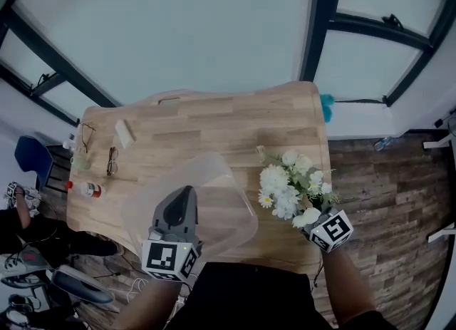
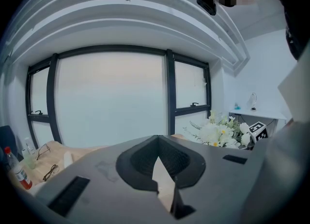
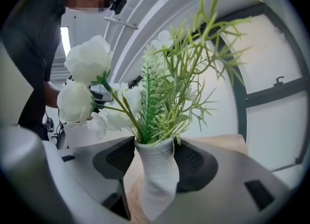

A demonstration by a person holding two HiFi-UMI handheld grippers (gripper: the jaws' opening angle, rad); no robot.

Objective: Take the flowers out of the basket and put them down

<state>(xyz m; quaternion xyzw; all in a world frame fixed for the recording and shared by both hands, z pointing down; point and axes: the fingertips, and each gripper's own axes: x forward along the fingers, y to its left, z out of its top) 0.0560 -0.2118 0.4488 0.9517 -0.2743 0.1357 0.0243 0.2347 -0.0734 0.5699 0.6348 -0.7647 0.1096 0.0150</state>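
A bunch of white artificial flowers (image 1: 292, 182) with green sprigs is up off the wooden table (image 1: 214, 122), near its right edge. My right gripper (image 1: 311, 216) is shut on the bunch's white-wrapped stem (image 3: 157, 179), which stands upright between the pads; the blooms (image 3: 87, 82) spread above it. A clear, translucent basket (image 1: 214, 197) sits at the table's front middle. My left gripper (image 1: 178, 204) reaches into it from the near side, jaws closed together with only a thin pale strip (image 2: 162, 184) between them, apparently the basket's wall.
Two pairs of glasses (image 1: 112, 161), a small white block (image 1: 125, 133) and a red-capped bottle (image 1: 85, 189) lie at the table's left. A blue chair (image 1: 32, 157) stands left of the table. Dark wooden floor (image 1: 385, 200) is to the right.
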